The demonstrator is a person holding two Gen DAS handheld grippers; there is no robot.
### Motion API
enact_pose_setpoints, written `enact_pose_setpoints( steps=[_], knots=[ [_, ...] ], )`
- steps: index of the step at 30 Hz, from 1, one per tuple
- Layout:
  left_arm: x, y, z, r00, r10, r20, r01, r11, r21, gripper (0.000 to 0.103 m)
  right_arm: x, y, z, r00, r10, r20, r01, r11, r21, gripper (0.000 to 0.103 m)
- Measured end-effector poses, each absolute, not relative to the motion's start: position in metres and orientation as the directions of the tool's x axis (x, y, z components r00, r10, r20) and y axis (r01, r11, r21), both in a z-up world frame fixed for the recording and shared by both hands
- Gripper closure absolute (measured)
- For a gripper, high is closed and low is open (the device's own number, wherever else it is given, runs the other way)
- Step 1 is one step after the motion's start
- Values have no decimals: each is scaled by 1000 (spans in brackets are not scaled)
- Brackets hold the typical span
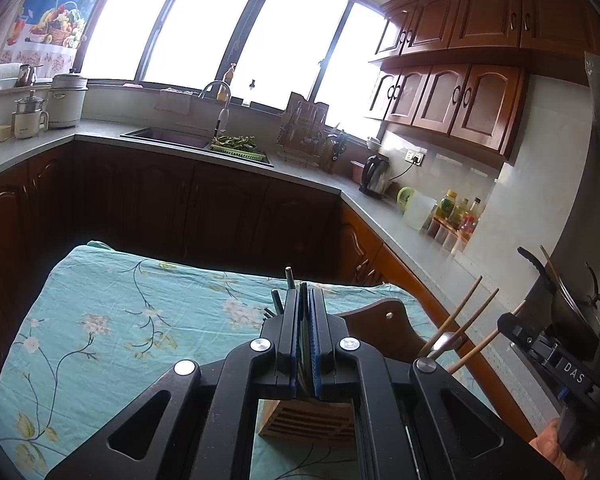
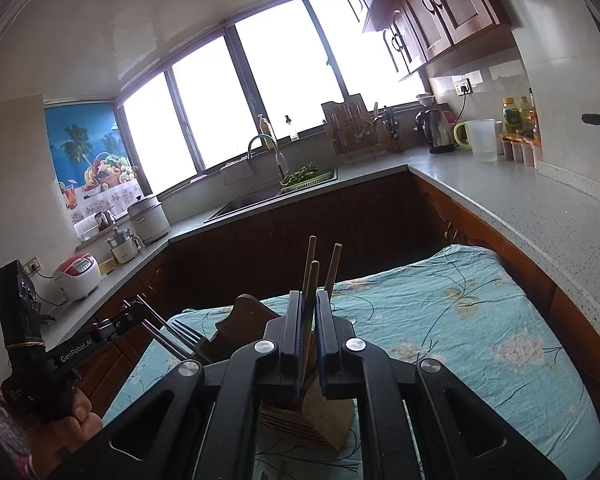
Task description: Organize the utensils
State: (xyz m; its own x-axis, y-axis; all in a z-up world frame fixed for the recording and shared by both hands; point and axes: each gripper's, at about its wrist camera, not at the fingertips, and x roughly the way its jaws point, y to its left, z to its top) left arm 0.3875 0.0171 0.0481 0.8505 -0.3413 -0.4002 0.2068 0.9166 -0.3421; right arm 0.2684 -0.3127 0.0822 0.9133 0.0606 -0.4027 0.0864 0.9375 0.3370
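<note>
My left gripper (image 1: 307, 294) is shut on a bundle of metal utensils (image 1: 288, 278), whose dark rod ends stick up past the pads. From the right wrist view this left gripper (image 2: 138, 312) holds a fork (image 2: 188, 331) and thin metal rods. My right gripper (image 2: 310, 298) is shut on wooden chopsticks (image 2: 311, 276) that point up and away. The left wrist view has the right gripper (image 1: 506, 326) at the right edge with the wooden chopsticks (image 1: 470, 306) slanting out of it. A light wooden slotted holder (image 2: 320, 420) (image 1: 308, 420) stands on the cloth just below both grippers.
The table (image 1: 100, 320) wears a teal floral cloth. A dark brown wooden board (image 1: 380, 320) stands beside the holder. A grey counter (image 2: 520, 208) runs around the room with a sink (image 1: 168, 136), kettle (image 2: 436, 130), bottles and cookers. A black pan (image 1: 560, 300) is at the right.
</note>
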Motion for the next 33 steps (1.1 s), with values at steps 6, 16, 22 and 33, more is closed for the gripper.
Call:
enact_pose_setpoints(
  steps=[6,16,22,33],
  knots=[
    [389,14,50,843,-340,-417,201,918,-343,100,271,-318,79,909,72,-410,90,927,364,94],
    [386,10,57,841,-341,-419,204,919,-338,87,276,-324,77,901,81,-426,102,915,390,89],
    [377,6,61,852,-334,-403,207,922,-327,76,274,-328,77,901,73,-427,115,910,399,64],
    [340,21,69,877,-325,-354,196,915,-353,38,258,-327,81,910,92,-405,92,907,411,26]
  ],
)
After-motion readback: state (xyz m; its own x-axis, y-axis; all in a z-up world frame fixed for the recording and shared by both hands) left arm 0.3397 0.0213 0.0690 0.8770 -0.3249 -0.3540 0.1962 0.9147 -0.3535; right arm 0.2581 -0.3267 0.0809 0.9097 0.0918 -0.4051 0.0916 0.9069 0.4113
